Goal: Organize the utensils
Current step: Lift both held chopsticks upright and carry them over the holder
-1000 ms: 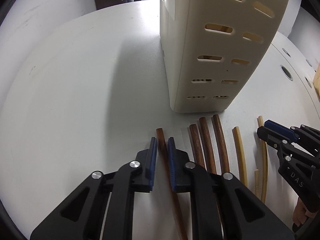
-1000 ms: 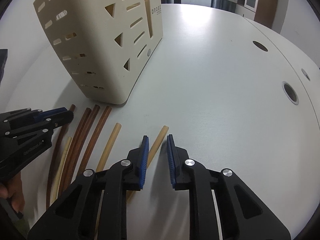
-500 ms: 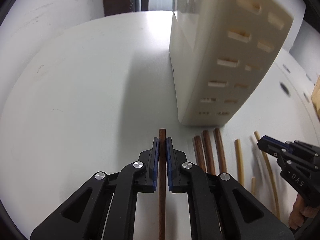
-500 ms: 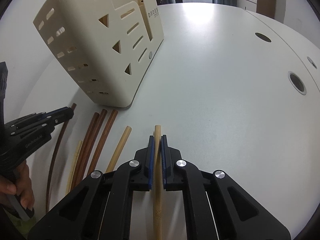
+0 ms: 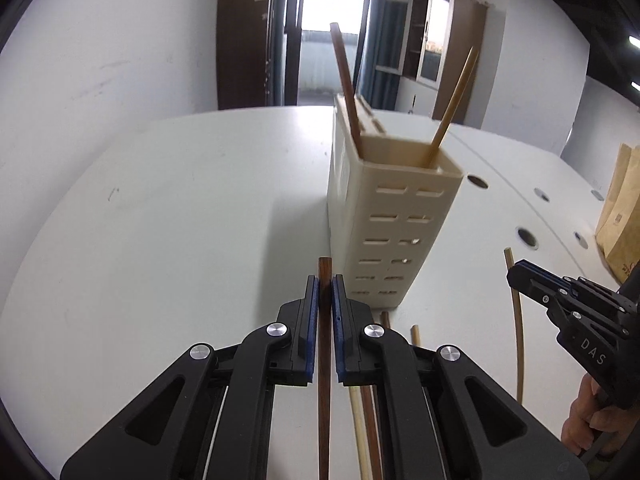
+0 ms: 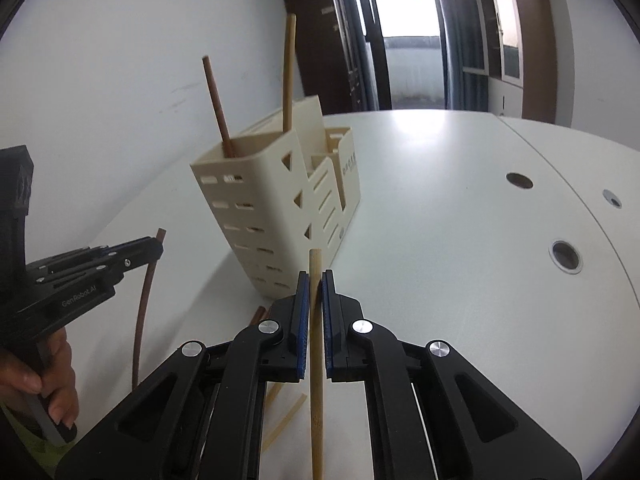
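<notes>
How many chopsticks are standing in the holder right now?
2: a dark chopstick and a light chopstick, both leaning in the tall end compartment of the holder. Others could be hidden inside.

Left gripper (image 5: 325, 286): closed on the dark brown wooden chopstick (image 5: 324, 360), which was raised off the white desk (image 5: 180, 220).
Right gripper (image 6: 312, 282): closed on the pale bamboo chopstick (image 6: 316, 380), likewise raised off the desk.
</notes>
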The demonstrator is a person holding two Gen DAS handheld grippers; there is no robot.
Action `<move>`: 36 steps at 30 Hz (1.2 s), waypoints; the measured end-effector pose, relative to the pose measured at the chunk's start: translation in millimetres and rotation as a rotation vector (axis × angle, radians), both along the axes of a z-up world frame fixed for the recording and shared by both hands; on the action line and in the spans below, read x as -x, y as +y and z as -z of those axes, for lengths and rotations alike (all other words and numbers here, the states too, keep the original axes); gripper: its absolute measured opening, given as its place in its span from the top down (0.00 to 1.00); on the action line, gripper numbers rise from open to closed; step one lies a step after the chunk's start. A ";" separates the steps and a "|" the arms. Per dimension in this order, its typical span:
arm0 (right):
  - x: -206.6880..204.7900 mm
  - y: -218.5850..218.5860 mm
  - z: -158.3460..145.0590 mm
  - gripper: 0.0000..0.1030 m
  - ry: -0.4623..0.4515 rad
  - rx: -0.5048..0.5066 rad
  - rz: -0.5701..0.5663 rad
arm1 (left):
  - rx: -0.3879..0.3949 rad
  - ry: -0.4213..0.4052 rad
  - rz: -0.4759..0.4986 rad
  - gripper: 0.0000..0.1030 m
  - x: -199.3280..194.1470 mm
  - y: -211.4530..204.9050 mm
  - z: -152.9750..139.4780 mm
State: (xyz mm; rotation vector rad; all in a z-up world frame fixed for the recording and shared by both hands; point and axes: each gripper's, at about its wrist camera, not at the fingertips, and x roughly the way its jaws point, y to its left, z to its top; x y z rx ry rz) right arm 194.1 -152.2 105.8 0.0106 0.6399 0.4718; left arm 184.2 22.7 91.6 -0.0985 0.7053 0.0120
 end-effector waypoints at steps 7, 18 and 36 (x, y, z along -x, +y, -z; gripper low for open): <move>12.6 -3.3 -19.5 0.93 -0.119 -0.057 -0.082 | 0.004 -0.068 0.006 0.94 11.3 -8.0 -21.3; 22.4 -5.3 -56.9 0.93 -0.244 -0.107 -0.132 | -0.032 -0.180 0.014 0.94 22.3 -10.0 -68.0; 11.0 -5.0 -90.1 0.93 -0.367 -0.178 -0.161 | -0.030 -0.396 0.095 0.94 25.3 -33.7 -116.2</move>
